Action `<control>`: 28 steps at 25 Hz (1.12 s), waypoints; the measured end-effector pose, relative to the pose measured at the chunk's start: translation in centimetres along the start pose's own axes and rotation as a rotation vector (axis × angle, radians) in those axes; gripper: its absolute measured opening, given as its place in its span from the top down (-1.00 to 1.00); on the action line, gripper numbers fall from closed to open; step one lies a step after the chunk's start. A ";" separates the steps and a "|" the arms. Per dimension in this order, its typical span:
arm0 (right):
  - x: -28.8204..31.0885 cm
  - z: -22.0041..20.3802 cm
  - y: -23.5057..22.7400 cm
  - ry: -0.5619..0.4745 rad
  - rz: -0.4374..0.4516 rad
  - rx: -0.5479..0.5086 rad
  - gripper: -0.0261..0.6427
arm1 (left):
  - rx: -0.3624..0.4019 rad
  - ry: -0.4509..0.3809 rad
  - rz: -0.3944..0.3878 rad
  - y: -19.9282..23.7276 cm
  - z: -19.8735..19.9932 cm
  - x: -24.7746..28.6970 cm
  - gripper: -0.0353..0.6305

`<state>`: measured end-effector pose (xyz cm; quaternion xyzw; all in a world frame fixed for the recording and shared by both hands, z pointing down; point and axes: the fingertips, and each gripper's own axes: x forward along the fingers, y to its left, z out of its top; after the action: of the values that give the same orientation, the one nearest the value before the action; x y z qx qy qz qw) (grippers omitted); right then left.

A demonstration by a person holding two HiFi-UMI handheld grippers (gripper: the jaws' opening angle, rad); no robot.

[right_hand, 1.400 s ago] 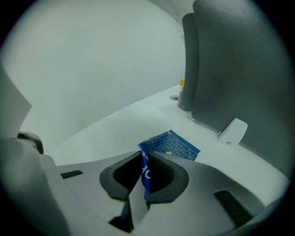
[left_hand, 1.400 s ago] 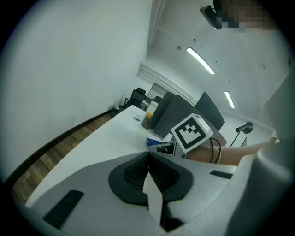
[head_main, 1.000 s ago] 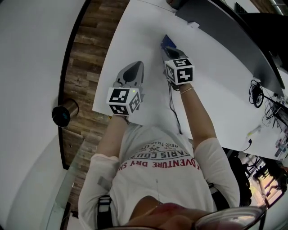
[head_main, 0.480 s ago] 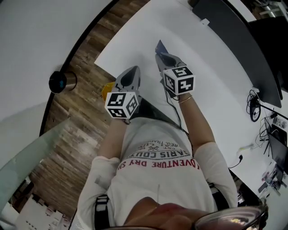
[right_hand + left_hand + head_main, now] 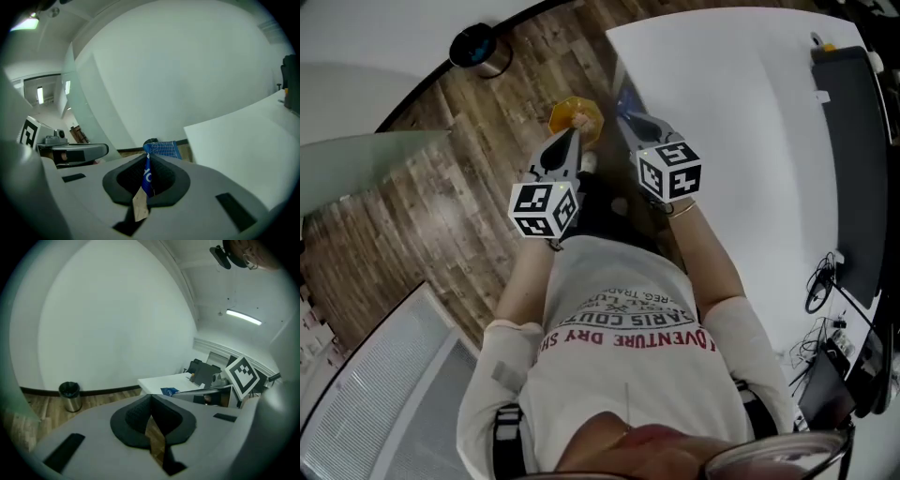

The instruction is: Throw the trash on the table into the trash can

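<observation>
Our right gripper (image 5: pixel 147 164) is pinching a blue wrapper (image 5: pixel 161 150) between closed jaws, with the wrapper's top poking out past the tips. Our left gripper (image 5: pixel 151 401) is holding its jaws pressed together on nothing. Both are hanging over the wooden floor (image 5: pixel 441 197), just left of the white table (image 5: pixel 750 141). The trash can (image 5: pixel 70 397) is standing well away on the left, by the curved wall (image 5: pixel 117 324). A yellow object (image 5: pixel 575 114), possibly a bowl, is lying partly hidden behind the left tips.
</observation>
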<state>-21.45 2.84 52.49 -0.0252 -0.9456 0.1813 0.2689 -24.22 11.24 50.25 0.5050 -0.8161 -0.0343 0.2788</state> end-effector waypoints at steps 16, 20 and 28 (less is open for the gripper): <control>26.9 -21.1 3.2 0.358 0.197 -0.075 0.83 | -0.269 0.110 0.247 23.4 -17.2 0.2 0.82; 32.5 -27.6 0.2 0.399 0.180 -0.059 0.83 | -0.275 0.144 0.235 27.5 -22.3 3.7 0.82; 40.8 -39.1 -5.2 0.486 0.149 -0.059 0.83 | -0.302 0.177 0.227 32.4 -31.3 10.0 0.82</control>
<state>-35.81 16.85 105.63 -0.1457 -0.8536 0.1616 0.4733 -38.31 25.70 91.76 0.3632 -0.8257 -0.0801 0.4242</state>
